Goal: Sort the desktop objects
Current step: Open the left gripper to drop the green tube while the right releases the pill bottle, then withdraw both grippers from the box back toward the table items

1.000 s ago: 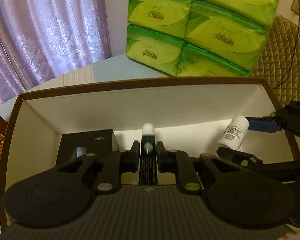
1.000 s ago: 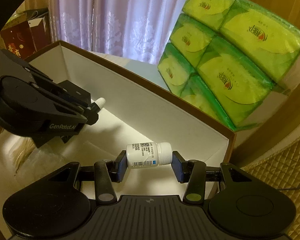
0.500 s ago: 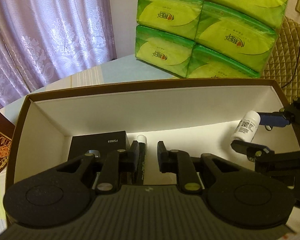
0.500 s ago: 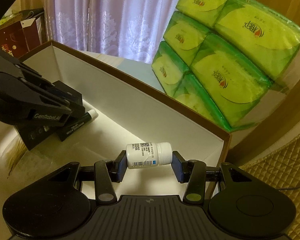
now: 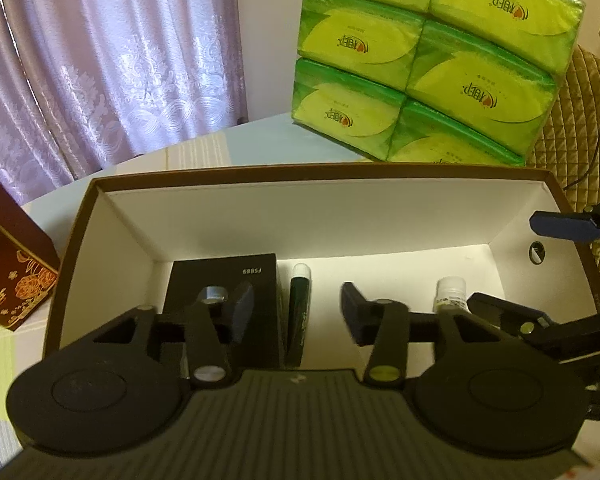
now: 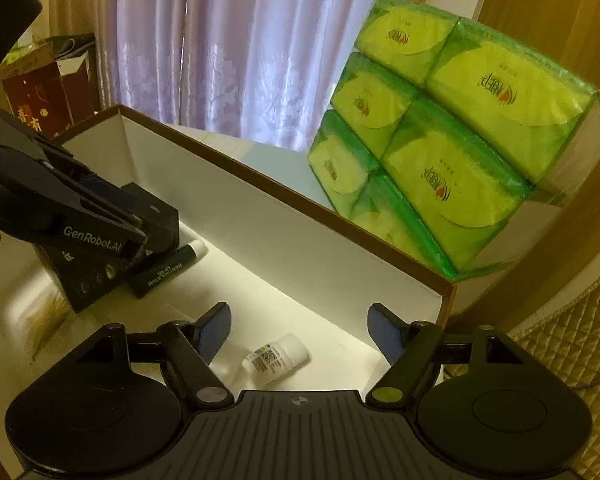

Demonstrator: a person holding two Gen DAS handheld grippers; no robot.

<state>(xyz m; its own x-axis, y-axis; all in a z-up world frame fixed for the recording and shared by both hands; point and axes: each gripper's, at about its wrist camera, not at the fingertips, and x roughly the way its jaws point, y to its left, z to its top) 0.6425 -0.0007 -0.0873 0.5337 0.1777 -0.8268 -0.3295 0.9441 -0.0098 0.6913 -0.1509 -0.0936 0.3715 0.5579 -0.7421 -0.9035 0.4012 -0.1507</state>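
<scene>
Left wrist view: left gripper (image 5: 294,306) at lower centre, fingers spread, holding nothing. Beneath it, an open brown box (image 5: 300,172) with white interior. Contents: black carton (image 5: 256,280) at centre left; dark tube (image 5: 299,304) with white cap lying just beside the carton's right edge; white bottle (image 5: 450,292) at centre right, partly hidden by gripper linkage. Green tissue packs (image 5: 428,64) at upper right, lilac curtain (image 5: 112,60) at upper left. Right wrist view: right gripper (image 6: 298,332) at lower centre, fingers spread wide, empty. White bottle (image 6: 274,358) lies on its side on the box floor between and below the fingers, touching neither. Dark tube (image 6: 172,266) and black carton (image 6: 156,216) at centre left.
</scene>
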